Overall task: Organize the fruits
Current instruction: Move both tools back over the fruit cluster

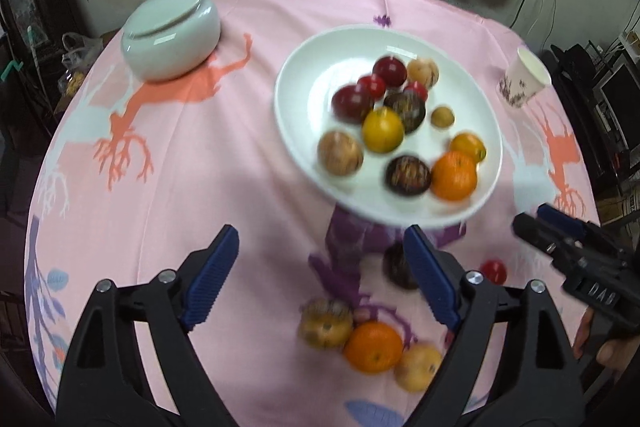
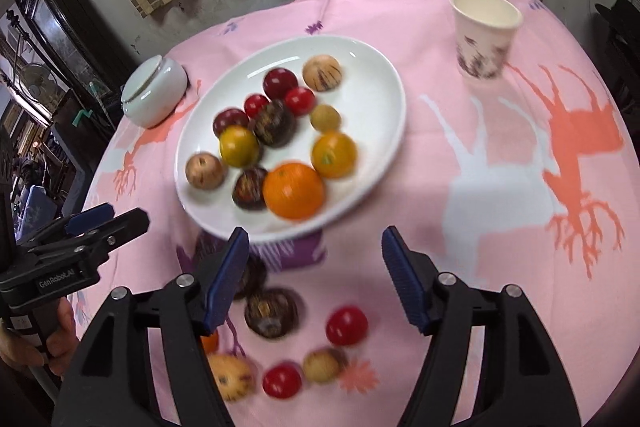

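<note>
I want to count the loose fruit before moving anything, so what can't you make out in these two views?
- Left wrist view: dark round fruit below the white plate, half hidden behind a blue pad.
- Right wrist view: orange fruit, mostly covered by the right gripper.
- Right wrist view: another dark fruit behind the same pad.
- Motion blur: fruit types uncertain.

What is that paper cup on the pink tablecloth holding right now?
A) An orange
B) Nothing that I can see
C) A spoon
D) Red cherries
B: the right claw's camera looks into the paper cup, showing only its bare pale inside, while the fruit sits on the white plate and tablecloth.
</note>
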### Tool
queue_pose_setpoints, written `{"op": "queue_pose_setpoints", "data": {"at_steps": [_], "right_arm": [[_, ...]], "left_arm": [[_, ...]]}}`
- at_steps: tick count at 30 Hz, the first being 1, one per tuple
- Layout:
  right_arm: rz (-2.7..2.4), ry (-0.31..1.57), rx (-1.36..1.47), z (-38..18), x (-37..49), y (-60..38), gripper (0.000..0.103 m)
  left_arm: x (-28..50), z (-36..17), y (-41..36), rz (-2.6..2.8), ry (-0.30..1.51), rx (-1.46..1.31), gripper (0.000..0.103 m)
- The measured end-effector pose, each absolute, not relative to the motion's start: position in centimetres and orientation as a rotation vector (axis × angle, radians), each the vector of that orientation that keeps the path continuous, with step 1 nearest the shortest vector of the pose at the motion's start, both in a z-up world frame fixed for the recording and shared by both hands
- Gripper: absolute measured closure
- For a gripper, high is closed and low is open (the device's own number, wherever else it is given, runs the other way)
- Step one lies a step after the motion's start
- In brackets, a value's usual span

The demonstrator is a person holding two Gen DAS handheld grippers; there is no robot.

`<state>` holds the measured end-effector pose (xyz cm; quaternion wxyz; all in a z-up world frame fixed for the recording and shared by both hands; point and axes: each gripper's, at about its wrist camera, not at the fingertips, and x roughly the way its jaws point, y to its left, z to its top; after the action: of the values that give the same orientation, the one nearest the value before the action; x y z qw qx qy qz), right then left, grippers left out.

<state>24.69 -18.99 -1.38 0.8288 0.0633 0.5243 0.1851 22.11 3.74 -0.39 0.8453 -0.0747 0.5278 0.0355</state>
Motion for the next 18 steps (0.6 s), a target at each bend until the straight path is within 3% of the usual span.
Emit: {"op": "queue_pose_setpoints", "data": {"at_steps": [18], "right_arm": [[0.418, 1.259, 0.154, -4.2, 12.3, -20.3, 0.034]], "left_arm": [[11.6, -3.6, 4.2, 0.132, 1.252, -0.19, 0.016]]}}
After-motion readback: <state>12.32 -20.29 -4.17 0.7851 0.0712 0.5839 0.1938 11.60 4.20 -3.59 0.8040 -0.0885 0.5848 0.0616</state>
